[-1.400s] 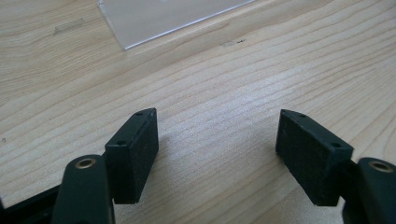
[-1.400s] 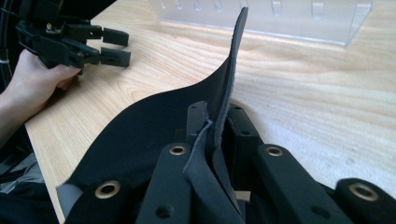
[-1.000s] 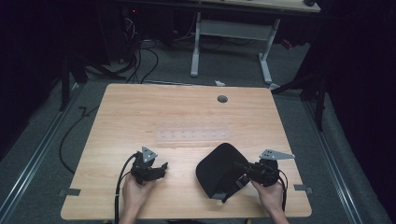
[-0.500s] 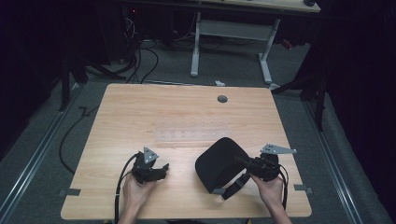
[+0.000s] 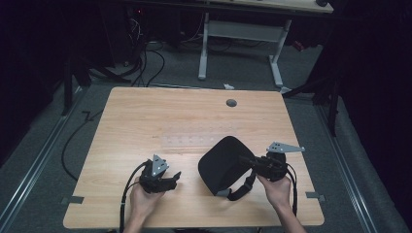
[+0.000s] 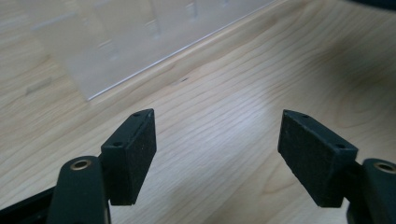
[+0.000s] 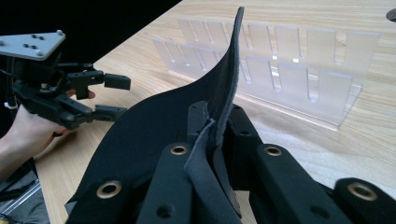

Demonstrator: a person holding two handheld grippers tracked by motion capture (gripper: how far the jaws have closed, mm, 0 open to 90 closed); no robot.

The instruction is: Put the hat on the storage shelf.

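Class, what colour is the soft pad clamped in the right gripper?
Black; the pad shows best in the right gripper view, pinched between that gripper's jaws.

Wooden table (image 5: 145,121) bearing clear rack (image 5: 187,141)

Black grippers (image 5: 171,180) with brass screws, grey three-cornered plates, trailing black cables.

clear slotted rack (image 7: 275,70) on wooden table (image 5: 145,121), perhaps acrylic.
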